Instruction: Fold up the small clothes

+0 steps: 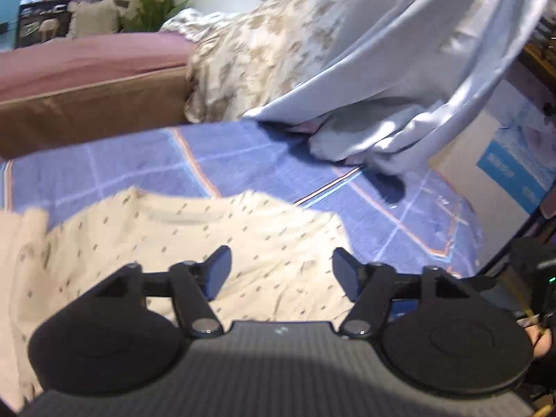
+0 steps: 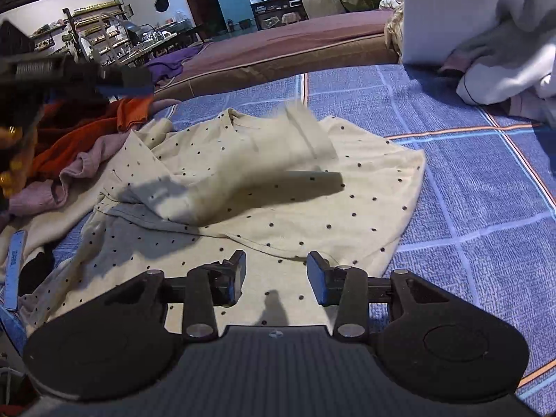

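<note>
- While the cream polka-dot garment (image 2: 278,191) lies spread but rumpled on the blue checked blanket (image 2: 469,191), the step in hand looks like the early arranging of 1 piece before any true fold is made.
- Its upper part is bunched, with 1 flap or sleeve (image 2: 305,135) raised and blurred above the middle, so it is not yet flat.
- Beside it on the left sits a heap of other clothes, orange (image 2: 87,128) and mauve (image 2: 45,191); a pale grey pile (image 1: 399,69) lies well apart at the far right of the blanket.
- The right gripper (image 2: 276,272) hovers at the garment's near hem, jaws spread fairly wide, with nothing between them; whether the fingertips brush the cloth I cannot tell.
- The left gripper (image 1: 281,272) is likewise parted wide over the same garment and grips nothing.
- In the right wrist view the left gripper shows as a dark blur at the upper left, above the heap.
- My judgement: the next move calls for each gripper to pinch an edge or corner, pull the fabric smooth, lay the loose flap down, then bring 1 side over the other.
- Thin, limp cloth may slip or drag, so a shallow, low pinch seems wise.
</note>
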`<state>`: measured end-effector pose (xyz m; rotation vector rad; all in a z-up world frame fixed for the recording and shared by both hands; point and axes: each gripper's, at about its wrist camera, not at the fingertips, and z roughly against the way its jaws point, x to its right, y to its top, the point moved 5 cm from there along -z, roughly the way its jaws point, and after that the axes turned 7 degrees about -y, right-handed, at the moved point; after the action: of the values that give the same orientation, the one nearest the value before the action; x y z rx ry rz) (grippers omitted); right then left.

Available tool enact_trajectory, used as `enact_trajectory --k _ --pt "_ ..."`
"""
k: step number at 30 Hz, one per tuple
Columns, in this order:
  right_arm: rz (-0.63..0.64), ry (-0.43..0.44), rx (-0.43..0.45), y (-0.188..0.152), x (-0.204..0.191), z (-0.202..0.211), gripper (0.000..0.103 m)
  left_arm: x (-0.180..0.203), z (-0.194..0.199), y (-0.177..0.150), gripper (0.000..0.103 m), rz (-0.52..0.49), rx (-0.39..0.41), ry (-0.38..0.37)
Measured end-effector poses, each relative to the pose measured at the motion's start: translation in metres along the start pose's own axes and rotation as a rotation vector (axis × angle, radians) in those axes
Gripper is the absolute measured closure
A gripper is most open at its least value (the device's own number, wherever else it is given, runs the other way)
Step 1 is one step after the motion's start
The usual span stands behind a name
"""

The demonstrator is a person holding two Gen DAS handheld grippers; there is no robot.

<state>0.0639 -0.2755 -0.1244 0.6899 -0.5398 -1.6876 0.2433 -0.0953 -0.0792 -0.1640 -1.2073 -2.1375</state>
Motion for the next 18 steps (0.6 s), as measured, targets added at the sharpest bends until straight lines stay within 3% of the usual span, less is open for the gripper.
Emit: enact_trajectory --k 2,5,7,9,11,14,18 --pt "0.008 -0.014 -0.010 -0.004 0.007 0.000 0.034 -0.017 0.003 -0.031 0.034 0.048 -0.037 0.086" --pt "0.088 -0.021 0.016 -0.002 0.008 -0.003 0.034 -0.033 0.023 -0.059 0.028 0.020 -0.054 0.209" --pt "0.211 -0.034 0.060 0.005 0.002 -0.008 0.034 -0.034 0.043 -0.074 0.020 -0.003 -0.078 0.256" --pt "0.413 -0.050 0.116 0.012 -0.009 -0.019 0.036 -0.036 0.055 -0.089 0.019 -0.022 -0.111 0.295" --pt "0.600 -0.088 0.135 0.017 -0.019 -0.036 0.041 -0.034 0.067 -0.098 0.019 -0.029 -0.124 0.320" --pt "0.808 -0.106 0.086 0.022 -0.023 -0.067 0.041 -0.033 0.075 -0.106 0.019 -0.024 -0.121 0.325" --pt "1.011 -0.030 0.026 0.012 -0.030 -0.081 0.041 -0.040 0.073 -0.107 0.017 -0.008 -0.117 0.333"
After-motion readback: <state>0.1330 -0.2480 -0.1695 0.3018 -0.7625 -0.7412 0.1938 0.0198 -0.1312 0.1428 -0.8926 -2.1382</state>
